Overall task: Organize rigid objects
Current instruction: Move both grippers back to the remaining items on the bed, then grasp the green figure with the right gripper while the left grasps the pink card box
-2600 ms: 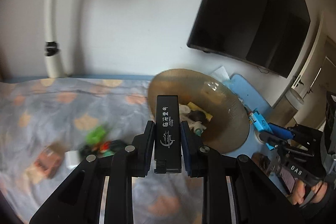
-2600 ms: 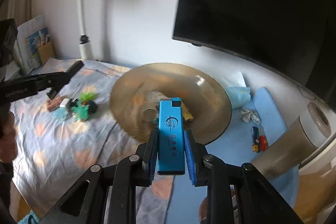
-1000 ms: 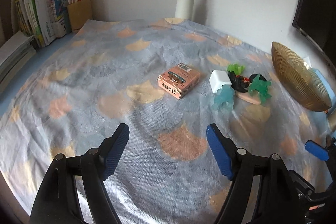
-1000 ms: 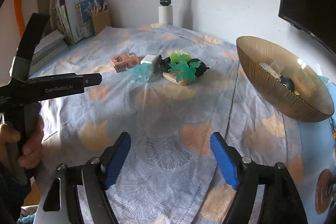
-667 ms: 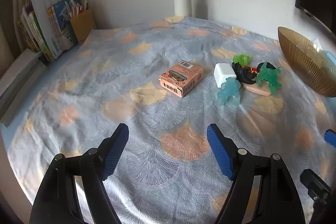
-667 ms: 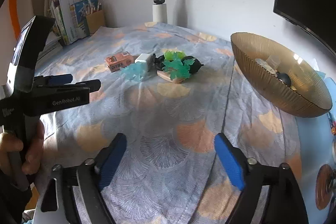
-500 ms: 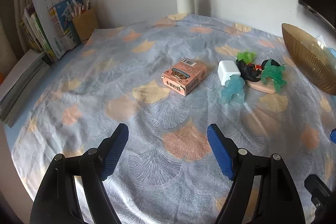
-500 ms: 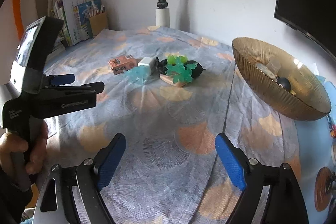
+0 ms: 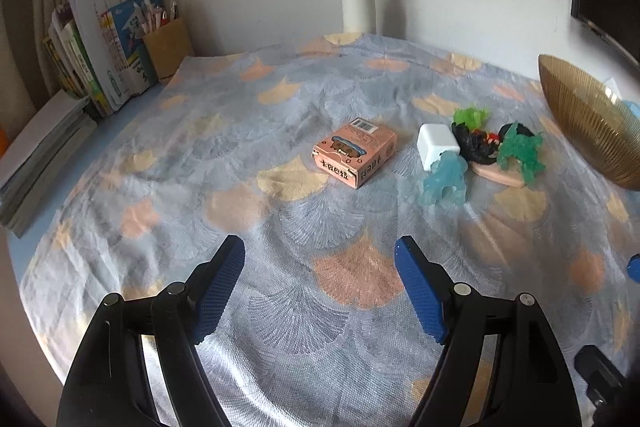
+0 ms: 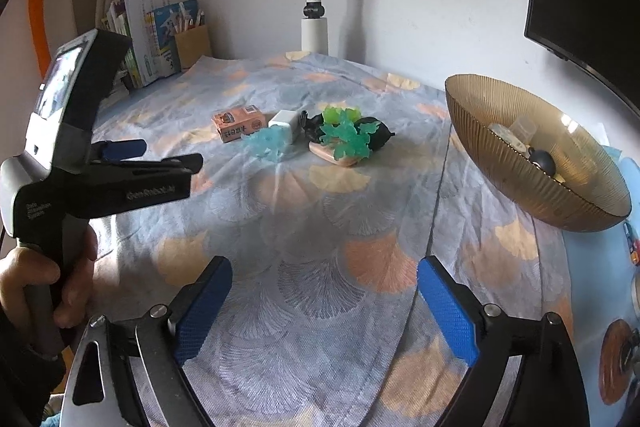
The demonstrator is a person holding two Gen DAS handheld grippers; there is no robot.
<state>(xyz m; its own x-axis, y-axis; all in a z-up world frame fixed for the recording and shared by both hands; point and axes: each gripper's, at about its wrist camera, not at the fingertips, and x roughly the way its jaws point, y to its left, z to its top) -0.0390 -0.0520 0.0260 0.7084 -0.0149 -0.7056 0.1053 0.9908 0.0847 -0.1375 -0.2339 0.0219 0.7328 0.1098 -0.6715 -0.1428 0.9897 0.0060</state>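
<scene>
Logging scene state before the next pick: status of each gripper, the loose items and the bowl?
left gripper: jaws open, empty
right gripper: jaws open, empty, just been opening
pink box: flat on cloth
white charger: on cloth beside toys
amber bowl: upright, holds items

- Your left gripper (image 9: 320,287) no longer clamps the black lighter it held over the bowl (image 9: 588,131) — its jaws stand apart with nothing between them.
- Your right gripper (image 10: 324,307) has let go of the blue lighter too; its jaws have just been opening wider, nothing between them.
- Both grippers have swung off the bowl — they now face the pink box (image 9: 354,151) and the toys (image 9: 480,155).
</scene>
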